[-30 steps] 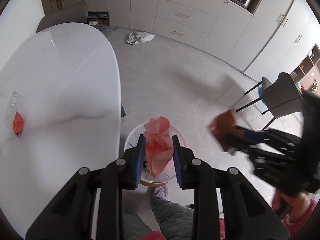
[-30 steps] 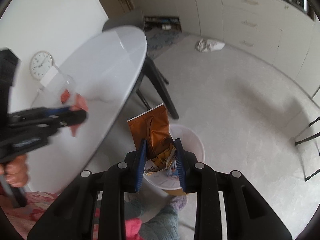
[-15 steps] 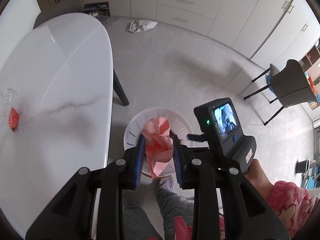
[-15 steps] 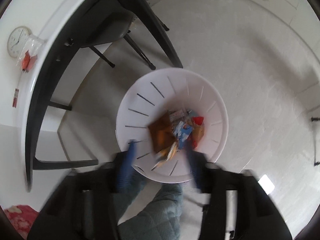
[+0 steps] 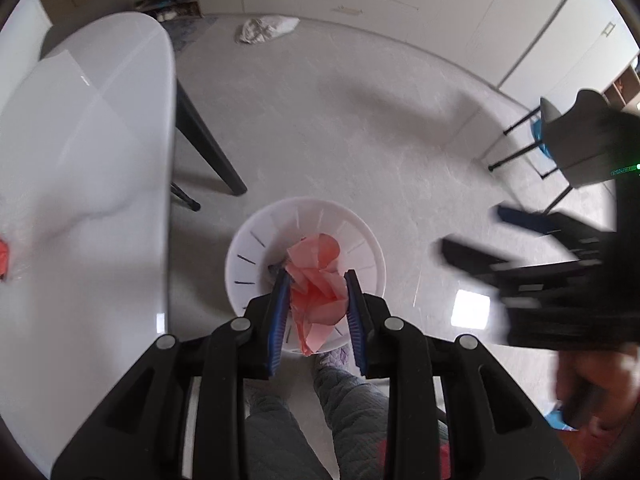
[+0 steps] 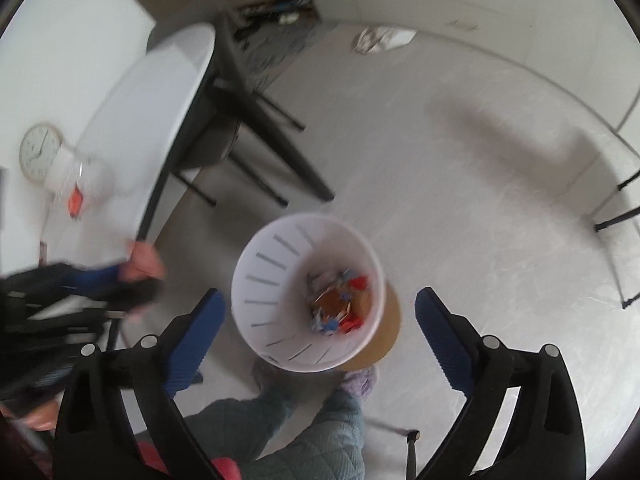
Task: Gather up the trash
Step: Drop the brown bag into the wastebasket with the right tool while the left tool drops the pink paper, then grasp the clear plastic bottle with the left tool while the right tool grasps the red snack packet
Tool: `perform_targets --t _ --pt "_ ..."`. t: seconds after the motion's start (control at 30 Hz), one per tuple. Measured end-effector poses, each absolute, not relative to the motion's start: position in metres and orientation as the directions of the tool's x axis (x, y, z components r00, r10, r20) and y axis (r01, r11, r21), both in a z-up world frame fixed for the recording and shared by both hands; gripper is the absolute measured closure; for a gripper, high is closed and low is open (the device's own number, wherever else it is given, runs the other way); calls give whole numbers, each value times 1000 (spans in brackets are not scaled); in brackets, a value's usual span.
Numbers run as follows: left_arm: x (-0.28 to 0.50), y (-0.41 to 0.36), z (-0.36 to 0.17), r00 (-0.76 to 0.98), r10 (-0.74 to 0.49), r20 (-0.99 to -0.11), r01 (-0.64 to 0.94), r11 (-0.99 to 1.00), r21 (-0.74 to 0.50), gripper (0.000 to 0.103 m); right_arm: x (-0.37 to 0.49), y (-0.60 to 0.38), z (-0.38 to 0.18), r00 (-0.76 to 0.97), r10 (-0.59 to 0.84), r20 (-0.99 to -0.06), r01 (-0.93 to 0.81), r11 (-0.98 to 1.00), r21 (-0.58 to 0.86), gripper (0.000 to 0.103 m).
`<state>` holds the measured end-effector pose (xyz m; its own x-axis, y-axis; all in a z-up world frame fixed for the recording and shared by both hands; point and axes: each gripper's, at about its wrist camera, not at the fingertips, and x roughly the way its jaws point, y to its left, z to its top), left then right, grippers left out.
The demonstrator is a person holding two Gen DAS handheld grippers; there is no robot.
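Observation:
My left gripper is shut on a crumpled pink paper and holds it above the white slotted trash bin on the floor. My right gripper is open and empty above the same bin, which holds several wrappers, among them a brown snack bag. The right gripper shows blurred at the right of the left wrist view. The left gripper with the pink paper shows at the left of the right wrist view. A clear wrapper with a red piece lies on the white table.
The table's dark legs stand just left of the bin. A grey chair stands at the right. A crumpled white bag lies on the floor near the cabinets. The person's legs are below the grippers. A clock lies on the table.
My right gripper has opened and the brown snack bag has dropped into the bin; the gripper has since pulled back. My left gripper has moved over the bin with the pink paper.

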<state>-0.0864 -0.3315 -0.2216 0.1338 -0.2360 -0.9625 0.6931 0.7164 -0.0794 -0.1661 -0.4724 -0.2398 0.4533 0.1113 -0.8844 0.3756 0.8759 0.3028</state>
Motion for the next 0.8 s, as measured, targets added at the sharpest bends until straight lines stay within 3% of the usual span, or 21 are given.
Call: perform_targets --t 0.1,0.23,0.33,0.8 --pt "-86 -340 -250 96 -199 -975 707 703 -74 67 -179 -482 -223 471 86 -878 402 865 300 7" --pt "-91 -347 -277 68 -168 -983 710 700 -70 34 -194 -490 -218 466 70 -882 428 855 294 7" --pt "-98 -348 -282 66 -158 -985 717 694 -63 21 -201 -490 -218 463 66 -884 438 850 293 7" --pt "-88 -297 -167 226 -343 -912 667 737 -111 8 -190 -464 -166 540 47 -841 391 870 300 7"
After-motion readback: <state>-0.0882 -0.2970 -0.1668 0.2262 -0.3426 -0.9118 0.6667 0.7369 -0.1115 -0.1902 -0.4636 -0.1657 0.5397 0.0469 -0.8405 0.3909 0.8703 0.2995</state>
